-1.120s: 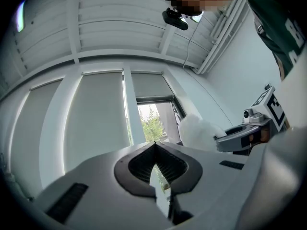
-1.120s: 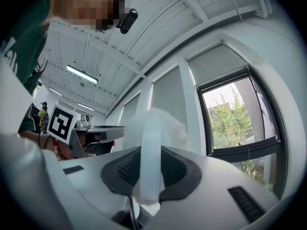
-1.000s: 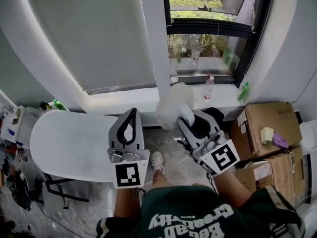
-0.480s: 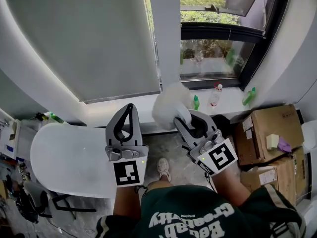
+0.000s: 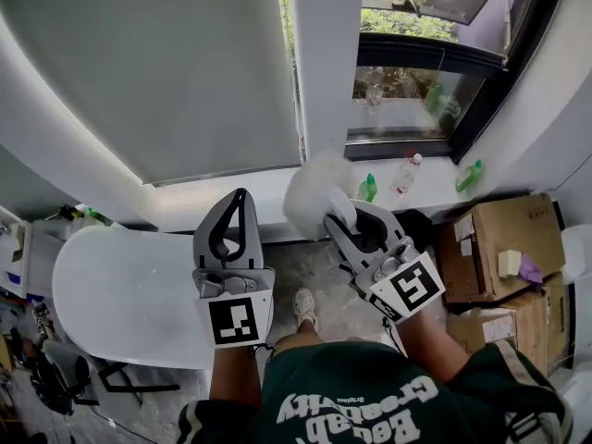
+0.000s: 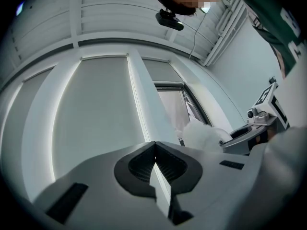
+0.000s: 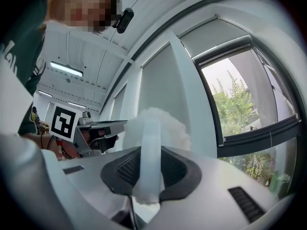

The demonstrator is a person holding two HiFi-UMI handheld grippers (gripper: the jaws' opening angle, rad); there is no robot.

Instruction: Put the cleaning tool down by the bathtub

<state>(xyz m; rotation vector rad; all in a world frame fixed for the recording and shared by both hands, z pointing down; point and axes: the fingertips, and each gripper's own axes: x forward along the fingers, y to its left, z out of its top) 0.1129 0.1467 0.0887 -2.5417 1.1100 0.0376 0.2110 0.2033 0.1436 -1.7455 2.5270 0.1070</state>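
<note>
The right claw point(image 7: 149, 169) is partly closed, its jaws clamped on the pale handle of the fluffy white duster point(image 5: 312, 195), whose head stands just past the jaw tips. The left claw point(image 6: 154, 163) has its jaws pressed together with nothing between them. The bathtub point(image 5: 120, 280) lies below and to the left of the right claw, with the left claw over its near end. The duster is high in the air, so putting it down has yet to begin. To do it well, I would lower the right claw to the floor point(image 5: 310, 266) beside the tub wall and loosen only once the head rests there. Then draw straight back off the handle, clear of the bottles point(image 5: 405, 176) beyond the tips.
</note>
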